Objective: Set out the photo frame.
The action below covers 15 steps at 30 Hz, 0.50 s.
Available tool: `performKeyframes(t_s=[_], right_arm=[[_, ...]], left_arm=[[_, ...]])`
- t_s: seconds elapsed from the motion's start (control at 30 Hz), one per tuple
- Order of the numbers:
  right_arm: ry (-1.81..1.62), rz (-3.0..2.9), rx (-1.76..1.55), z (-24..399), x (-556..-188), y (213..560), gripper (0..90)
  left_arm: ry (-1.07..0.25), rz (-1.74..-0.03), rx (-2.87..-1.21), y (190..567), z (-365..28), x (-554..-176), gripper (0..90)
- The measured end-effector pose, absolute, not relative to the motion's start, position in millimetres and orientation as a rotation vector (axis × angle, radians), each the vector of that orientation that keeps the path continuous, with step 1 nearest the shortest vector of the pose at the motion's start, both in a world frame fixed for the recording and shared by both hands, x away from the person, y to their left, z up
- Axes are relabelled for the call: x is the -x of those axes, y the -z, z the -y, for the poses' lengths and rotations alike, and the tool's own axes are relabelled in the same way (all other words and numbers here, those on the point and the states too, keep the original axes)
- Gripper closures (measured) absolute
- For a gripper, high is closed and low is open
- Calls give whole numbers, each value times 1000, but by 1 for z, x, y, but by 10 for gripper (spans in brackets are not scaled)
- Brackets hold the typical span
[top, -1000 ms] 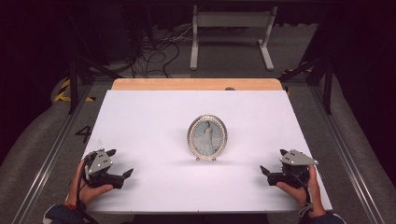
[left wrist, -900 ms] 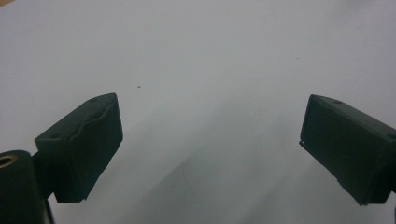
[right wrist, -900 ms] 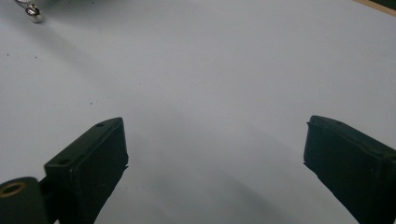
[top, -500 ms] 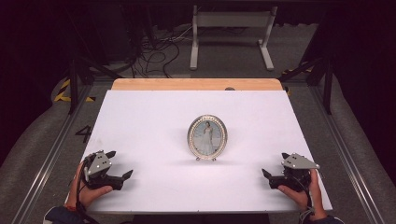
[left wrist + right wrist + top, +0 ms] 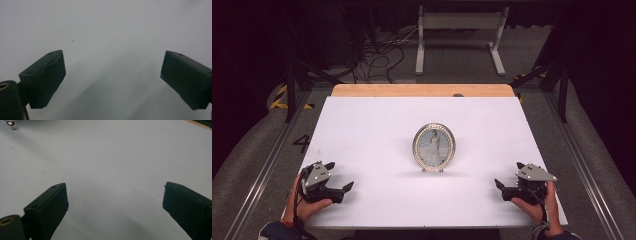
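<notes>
An oval silver photo frame stands upright in the middle of the white table, holding a picture of a figure in white. My left gripper rests near the front left corner, held in a hand, jaws wide apart with nothing between them. In the left gripper view the left gripper points at bare white surface. My right gripper sits near the front right corner, also open and empty. The right gripper faces bare table, with one small metal foot of the frame at the top left.
A wooden strip runs along the table's far edge. Beyond it are a white stand and cables on the floor. Metal rails flank both sides of the table.
The right gripper has slid slightly toward the front edge and right. The left gripper and the frame have stayed in place.
</notes>
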State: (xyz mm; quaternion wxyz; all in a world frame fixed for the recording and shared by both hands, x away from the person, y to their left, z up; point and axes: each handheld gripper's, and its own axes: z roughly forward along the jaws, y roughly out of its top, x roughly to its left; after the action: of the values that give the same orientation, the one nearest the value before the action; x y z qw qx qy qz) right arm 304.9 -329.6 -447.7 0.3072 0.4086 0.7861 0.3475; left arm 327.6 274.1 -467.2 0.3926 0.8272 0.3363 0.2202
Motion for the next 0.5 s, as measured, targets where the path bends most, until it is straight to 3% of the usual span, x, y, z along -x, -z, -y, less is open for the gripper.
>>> performKeyframes(t_s=[0.5], right_arm=[[-924,-2069,-1083,332,-304,447,65]], left_arm=[[-592,-846,-2115,465,-270,-326,66]])
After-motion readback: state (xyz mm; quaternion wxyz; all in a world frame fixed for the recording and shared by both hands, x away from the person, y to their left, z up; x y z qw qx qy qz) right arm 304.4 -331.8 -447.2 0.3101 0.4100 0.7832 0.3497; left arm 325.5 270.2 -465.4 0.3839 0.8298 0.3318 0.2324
